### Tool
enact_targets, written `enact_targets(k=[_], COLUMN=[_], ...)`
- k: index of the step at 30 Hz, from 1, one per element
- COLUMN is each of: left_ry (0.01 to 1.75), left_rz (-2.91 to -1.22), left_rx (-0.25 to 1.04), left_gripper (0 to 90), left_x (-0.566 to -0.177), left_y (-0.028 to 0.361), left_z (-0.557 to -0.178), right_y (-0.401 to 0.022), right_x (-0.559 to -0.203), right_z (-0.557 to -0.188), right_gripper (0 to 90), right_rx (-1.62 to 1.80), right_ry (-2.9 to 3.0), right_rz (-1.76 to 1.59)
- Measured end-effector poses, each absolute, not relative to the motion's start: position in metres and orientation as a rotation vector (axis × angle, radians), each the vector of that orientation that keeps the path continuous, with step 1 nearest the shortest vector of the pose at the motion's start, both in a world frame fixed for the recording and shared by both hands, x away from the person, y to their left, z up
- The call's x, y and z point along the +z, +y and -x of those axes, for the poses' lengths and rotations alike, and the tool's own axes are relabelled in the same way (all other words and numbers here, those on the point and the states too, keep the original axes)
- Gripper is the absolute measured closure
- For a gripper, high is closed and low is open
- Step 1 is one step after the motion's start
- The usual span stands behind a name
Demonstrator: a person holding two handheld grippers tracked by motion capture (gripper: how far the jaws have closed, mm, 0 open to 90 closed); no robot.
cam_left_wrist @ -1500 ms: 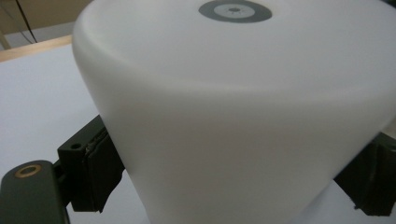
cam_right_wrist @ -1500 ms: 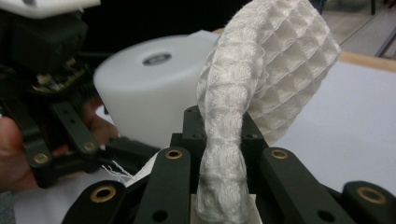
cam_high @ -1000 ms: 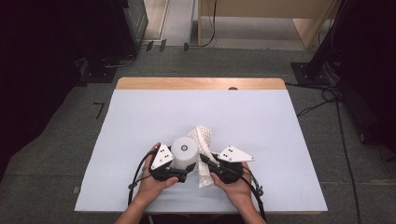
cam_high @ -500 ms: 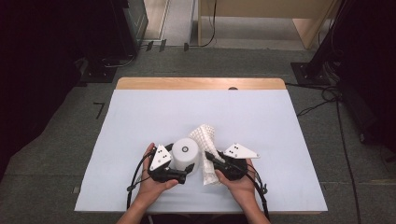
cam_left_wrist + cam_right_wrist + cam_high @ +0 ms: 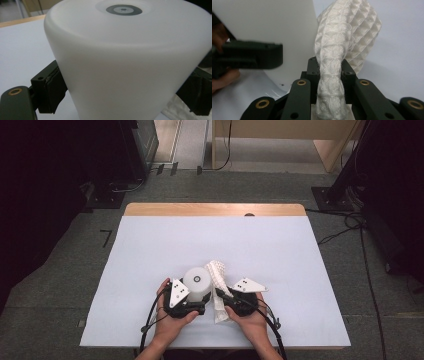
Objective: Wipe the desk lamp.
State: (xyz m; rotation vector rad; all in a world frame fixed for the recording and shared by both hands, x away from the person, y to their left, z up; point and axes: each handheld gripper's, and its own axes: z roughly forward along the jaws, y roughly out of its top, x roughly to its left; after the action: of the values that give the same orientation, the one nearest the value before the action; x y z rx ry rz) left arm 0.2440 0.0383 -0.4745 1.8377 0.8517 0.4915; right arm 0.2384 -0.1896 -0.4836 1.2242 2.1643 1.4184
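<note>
A white cup (image 5: 196, 281) stands upside down near the table's front edge, with a grey ring on its top. My left gripper (image 5: 199, 296) is shut on the cup (image 5: 125, 62), one black pad (image 5: 53, 87) pressing on each side. Its jaws have just been closing with the cup between them. A white waffle-weave cloth (image 5: 216, 270) rises just right of the cup. My right gripper (image 5: 220, 294) is shut on it. In the right gripper view the cloth (image 5: 342, 40) runs bunched up between the jaws of the right gripper (image 5: 330, 72), next to the cup (image 5: 274, 25).
A white sheet covers the table (image 5: 150, 250), with a wooden strip (image 5: 215, 210) bare along the far edge. Both hands sit close together at the front middle. Dark equipment and cables stand on the floor around the table.
The right hand has sunk a little with the cloth still gripped. The left hand and the cup stay where they were.
</note>
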Motion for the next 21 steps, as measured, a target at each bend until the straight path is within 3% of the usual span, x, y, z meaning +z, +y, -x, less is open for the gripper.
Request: enact_targets(k=[6, 17, 21], left_ry=[0.796, 0.733, 0.722], left_rz=[-1.794, -1.911, -1.869], left_rx=[0.447, 0.451, 0.430], left_gripper=[8.7, 8.7, 8.7], left_x=[-0.456, -0.467, -0.461], left_y=[0.057, 0.039, 0.045], left_z=[-0.252, -0.247, -0.248], right_y=[-0.181, -0.190, -0.188], right_x=[-0.476, -0.434, -0.442], right_z=[-0.232, -0.220, -0.223], right_gripper=[76.9, 77.3, 77.4], right_rx=[1.454, 1.568, 1.541], right_ry=[2.163, 2.034, 2.062], right_rz=[-1.189, -1.122, -1.129])
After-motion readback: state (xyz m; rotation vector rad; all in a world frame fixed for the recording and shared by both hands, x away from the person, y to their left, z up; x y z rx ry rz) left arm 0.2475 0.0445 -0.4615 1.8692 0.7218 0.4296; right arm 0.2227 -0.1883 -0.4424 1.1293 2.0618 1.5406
